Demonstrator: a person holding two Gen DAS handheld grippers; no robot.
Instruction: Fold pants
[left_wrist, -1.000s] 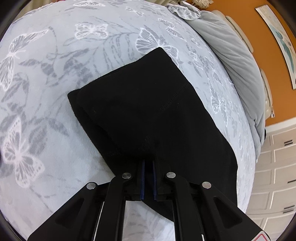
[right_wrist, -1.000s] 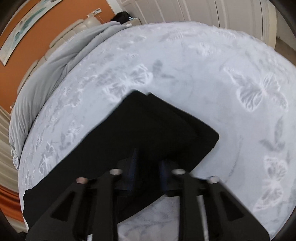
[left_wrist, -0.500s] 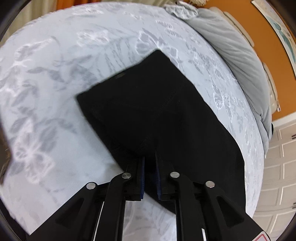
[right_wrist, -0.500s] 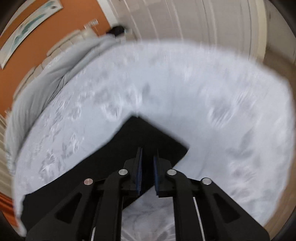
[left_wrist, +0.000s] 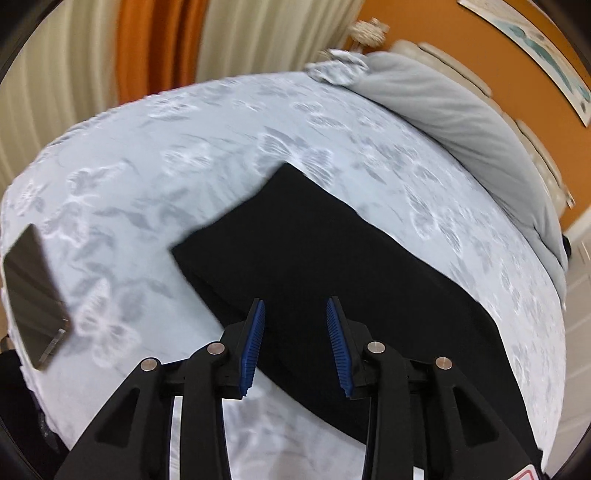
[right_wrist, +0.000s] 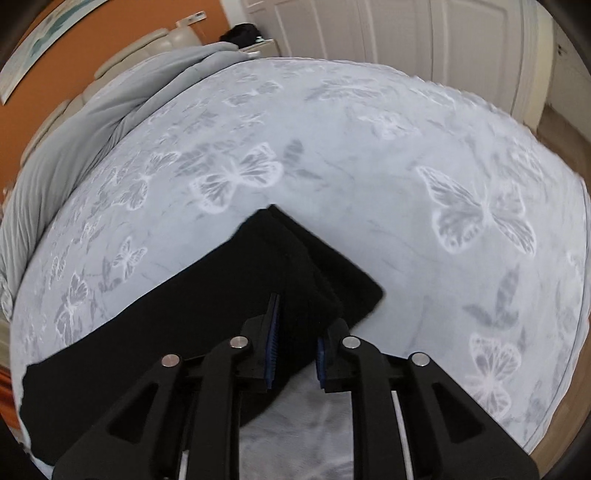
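At the bottom of each wrist view the left gripper (left_wrist: 295, 341) and right gripper (right_wrist: 293, 341) have just been opening, jaws parted with nothing pinched, seemingly releasing so the fold stays put. Just beyond, mid-frame, the black pants (left_wrist: 314, 258) lie flat on the butterfly bedspread (left_wrist: 184, 166). A grey duvet (left_wrist: 461, 122) lies bunched at upper right.

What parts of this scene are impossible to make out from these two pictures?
- Black pants: in the left wrist view their near edge is hidden behind the left gripper; in the right wrist view the right gripper covers part of them.
- Dark flat object on the bedspread: cut off by the left wrist picture's edge, so I cannot tell what it is.
- Wall picture: blurred and cut off.
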